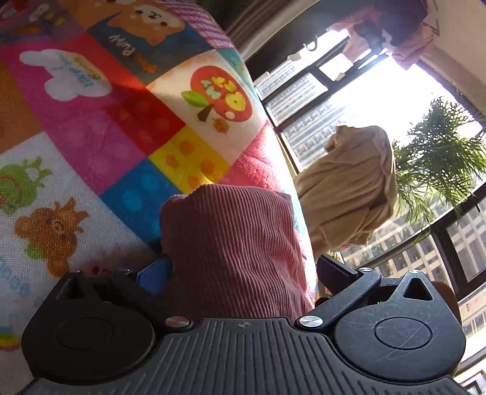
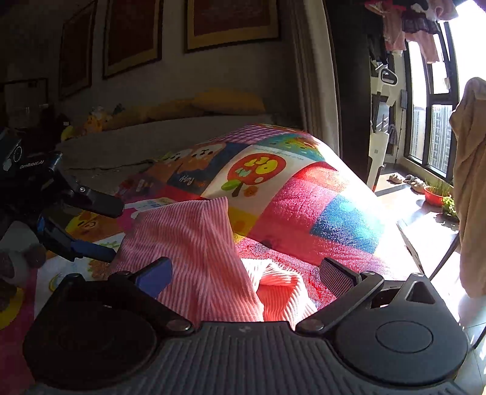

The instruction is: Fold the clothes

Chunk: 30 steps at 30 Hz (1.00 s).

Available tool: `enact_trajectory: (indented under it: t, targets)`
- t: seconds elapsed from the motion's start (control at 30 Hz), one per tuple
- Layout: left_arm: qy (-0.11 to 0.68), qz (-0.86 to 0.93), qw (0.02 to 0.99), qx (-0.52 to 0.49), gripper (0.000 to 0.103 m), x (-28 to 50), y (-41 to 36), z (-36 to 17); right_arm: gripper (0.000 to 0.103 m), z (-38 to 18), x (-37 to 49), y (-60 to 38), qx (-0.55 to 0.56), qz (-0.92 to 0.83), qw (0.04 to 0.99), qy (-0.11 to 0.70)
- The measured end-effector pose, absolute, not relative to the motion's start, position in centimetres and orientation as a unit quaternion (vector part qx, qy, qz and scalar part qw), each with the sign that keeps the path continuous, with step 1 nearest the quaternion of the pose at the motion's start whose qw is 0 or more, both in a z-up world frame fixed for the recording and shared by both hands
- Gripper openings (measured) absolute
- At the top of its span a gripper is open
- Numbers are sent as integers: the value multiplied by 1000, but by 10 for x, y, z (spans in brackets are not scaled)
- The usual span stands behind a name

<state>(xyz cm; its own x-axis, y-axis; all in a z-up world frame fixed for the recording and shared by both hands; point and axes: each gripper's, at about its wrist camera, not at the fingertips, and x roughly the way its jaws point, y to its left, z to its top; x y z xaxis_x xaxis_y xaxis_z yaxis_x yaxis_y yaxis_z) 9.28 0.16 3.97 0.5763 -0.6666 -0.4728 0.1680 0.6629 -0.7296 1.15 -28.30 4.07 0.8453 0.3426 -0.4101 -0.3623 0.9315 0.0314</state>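
Garment (image 2: 188, 243), pink ribbed, heaped on patchwork quilt (image 2: 303, 194), mid-fold. Right tongs (image 2: 246, 276) spread wide, cloth between, pads not pressing. Left tongs (image 1: 243, 273) likewise spread around same cloth, no pinch seen. Next, by judgement: pick free edge, clamp, lay flat over quilt.

Home bedroom: bed (image 2: 182, 133) with yellow pillow (image 2: 227, 101), framed pictures (image 2: 232, 22) on wall, laundry (image 2: 407, 27) hanging by window (image 2: 431, 133).

Pink ribbed garment (image 2: 194, 243), bunched and partly folded, on patchwork blanket (image 2: 303, 194)
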Motion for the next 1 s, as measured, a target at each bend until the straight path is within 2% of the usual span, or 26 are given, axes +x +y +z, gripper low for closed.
enact_trajectory:
  t: [0.33,0.5,0.63,0.83,1.0]
  targets:
    - [405,-260,801,-355,103,100,-4,25,103,23,29,-277,4,235,940,249]
    - [416,-261,799,-349,103,109,-9,22,103,4,46,-304,121,243,913,305]
    - [420,-258,791,-362,103,110,-4,18,103,5,65,-308,207,314,873,312]
    - [405,-282,788,-368,103,105,0,33,103,30,39,-290,170,418,853,264]
    - [408,-305,784,-355,103,108,-19,41,100,19,42,-300,199,399,848,286]
